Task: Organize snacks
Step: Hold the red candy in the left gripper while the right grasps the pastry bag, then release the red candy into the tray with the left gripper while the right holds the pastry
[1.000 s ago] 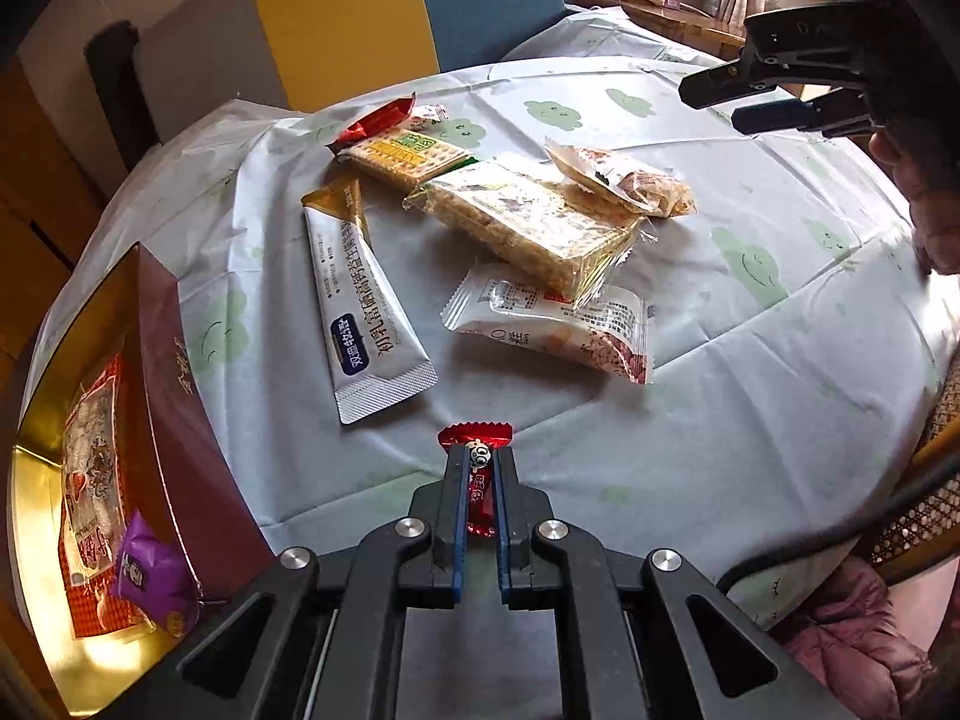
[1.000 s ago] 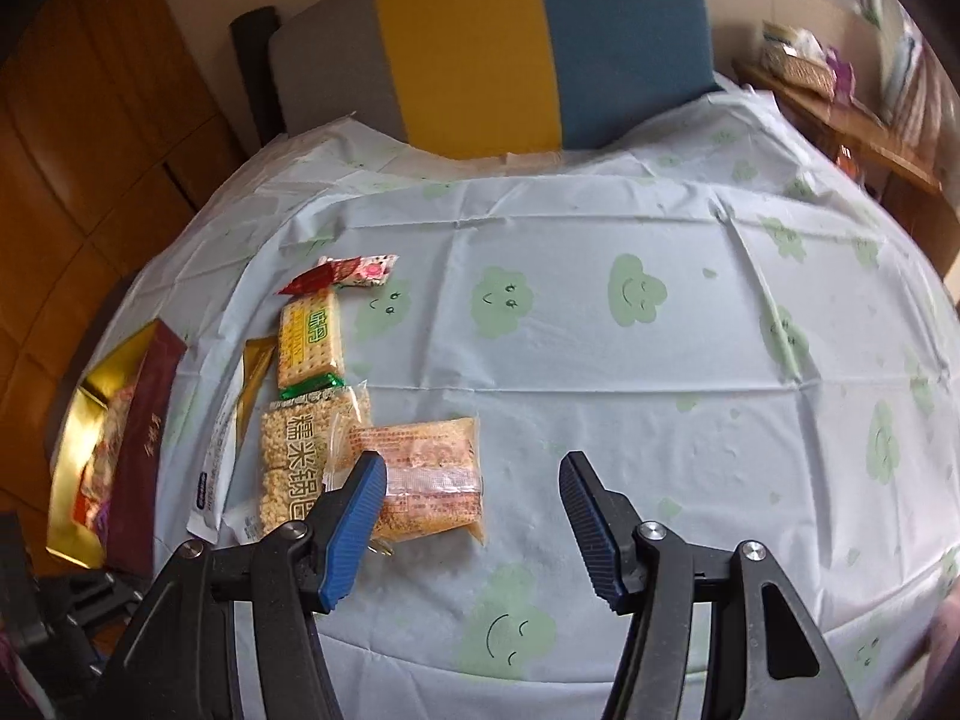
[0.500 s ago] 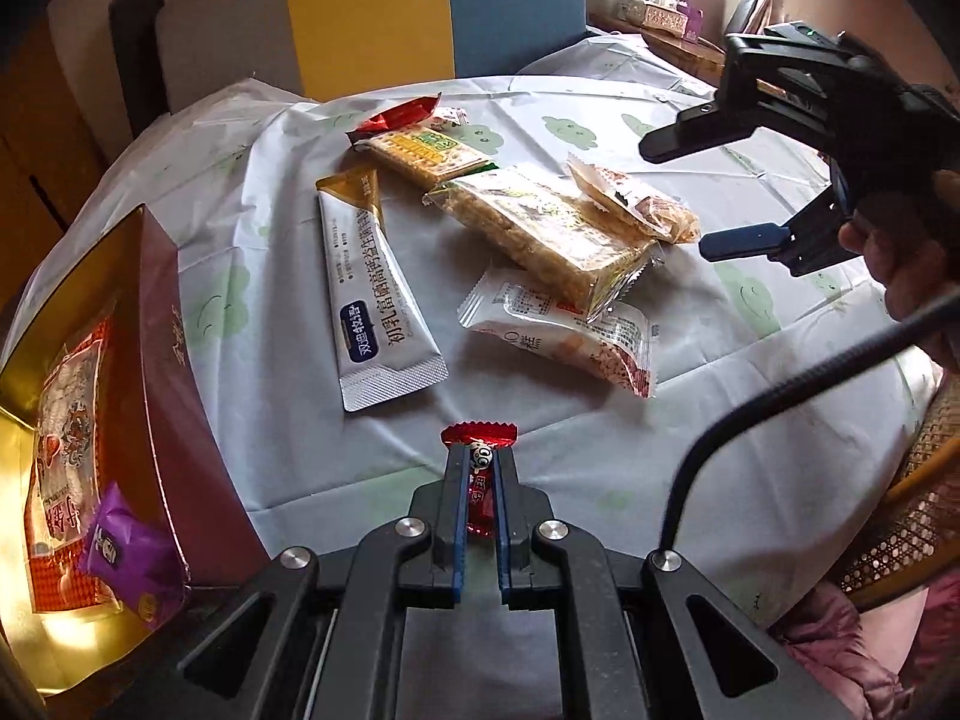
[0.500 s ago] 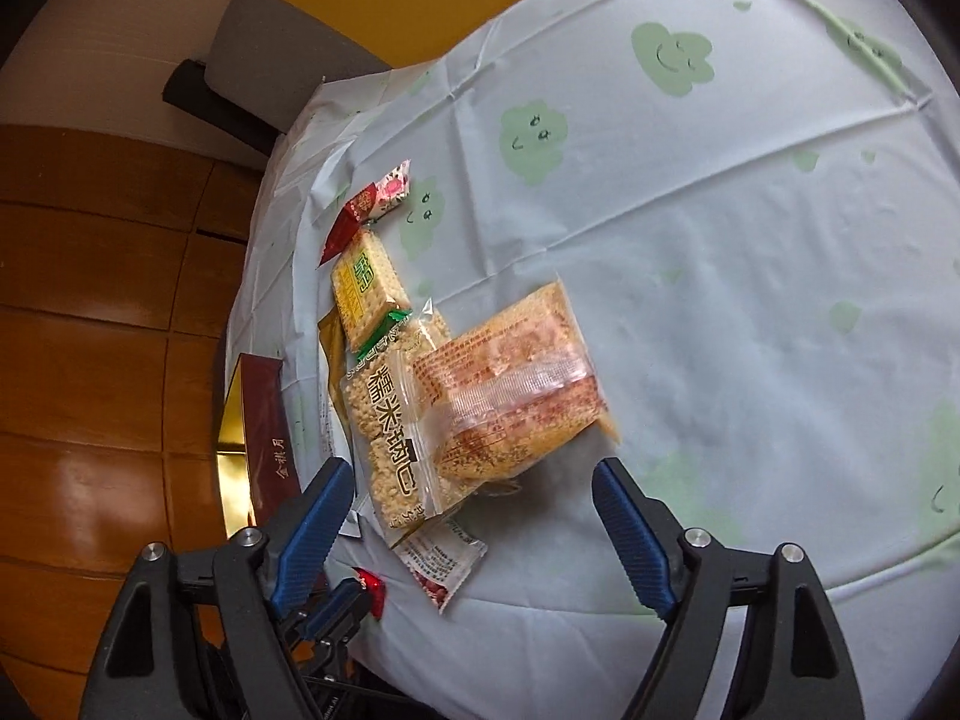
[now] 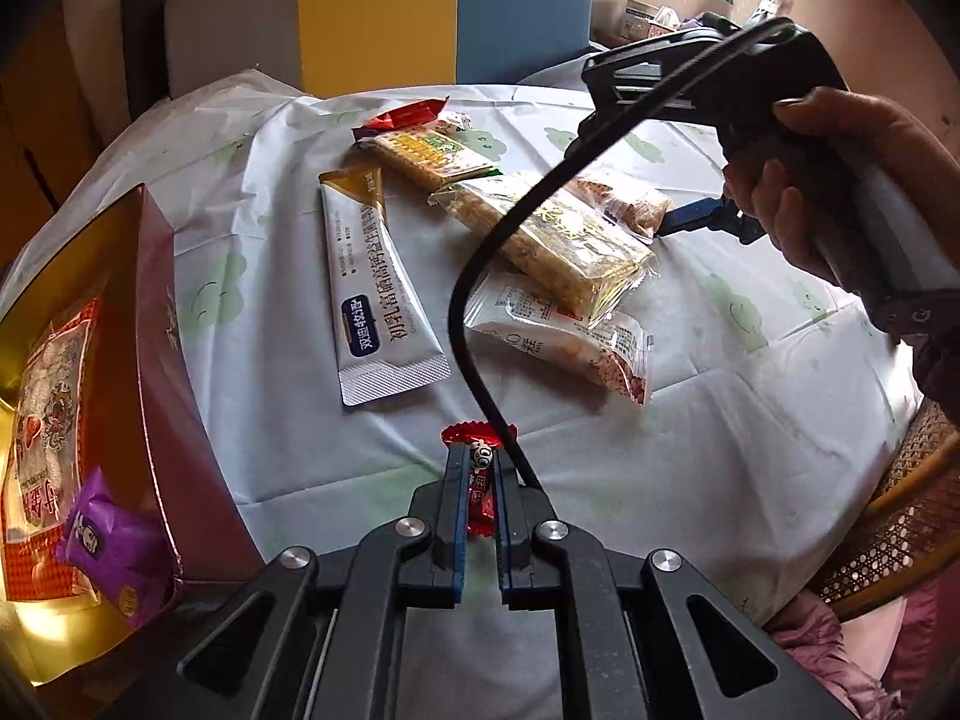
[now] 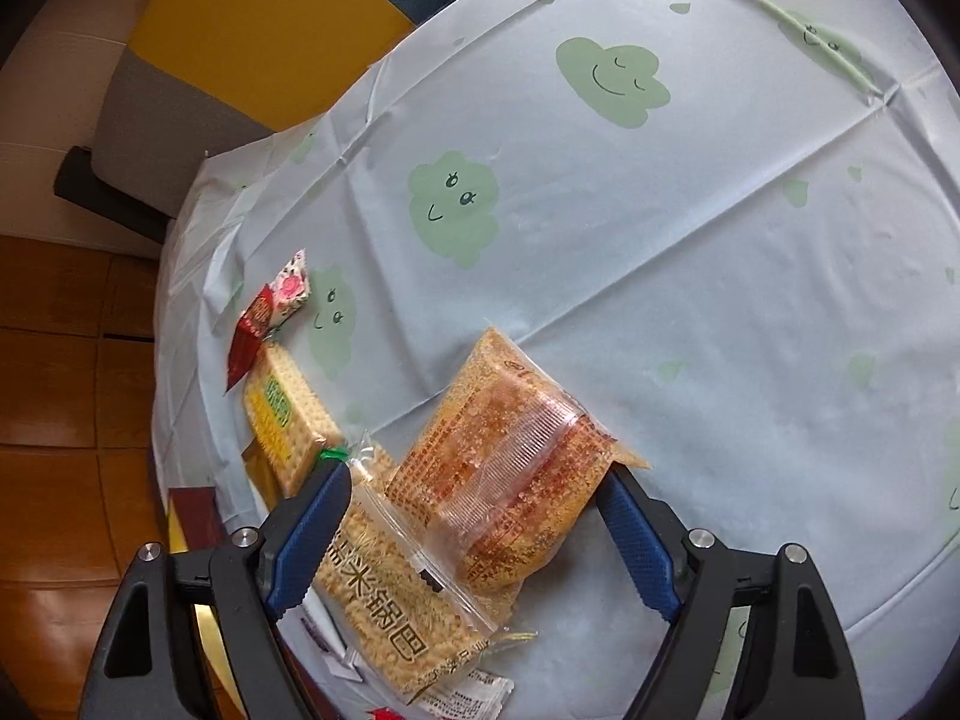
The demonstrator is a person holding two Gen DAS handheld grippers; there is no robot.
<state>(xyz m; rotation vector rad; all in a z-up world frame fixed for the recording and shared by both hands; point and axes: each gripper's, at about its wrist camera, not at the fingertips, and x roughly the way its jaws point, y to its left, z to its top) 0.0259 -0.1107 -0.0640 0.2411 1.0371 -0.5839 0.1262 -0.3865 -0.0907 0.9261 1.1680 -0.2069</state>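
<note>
My left gripper (image 5: 480,457) is shut on a small red candy (image 5: 480,495) just above the table's near edge. In the right wrist view my right gripper (image 6: 474,477) stands open low over the snack pile. An orange crumbly snack packet (image 6: 510,468) lies between its fingers, untouched by the pads. That packet rests on a clear rice-cracker pack (image 6: 384,594), which the left finger overlaps. The left wrist view shows the same pile: rice-cracker pack (image 5: 558,240), orange packet (image 5: 630,201), a long white sachet (image 5: 372,300), a white-and-red packet (image 5: 564,336).
A gold box with a maroon wall (image 5: 162,360) stands at the left, holding a purple packet (image 5: 102,546) and an orange-red one (image 5: 48,390). A yellow-green cracker packet (image 6: 282,414) and a red wrapper (image 6: 252,330) lie farther back. A black cable (image 5: 468,276) hangs across; a wicker chair (image 5: 900,522) stands at the right.
My right gripper rolled, came down over the pile and opened wider around the orange packet. My left gripper kept its hold on the red candy and barely moved.
</note>
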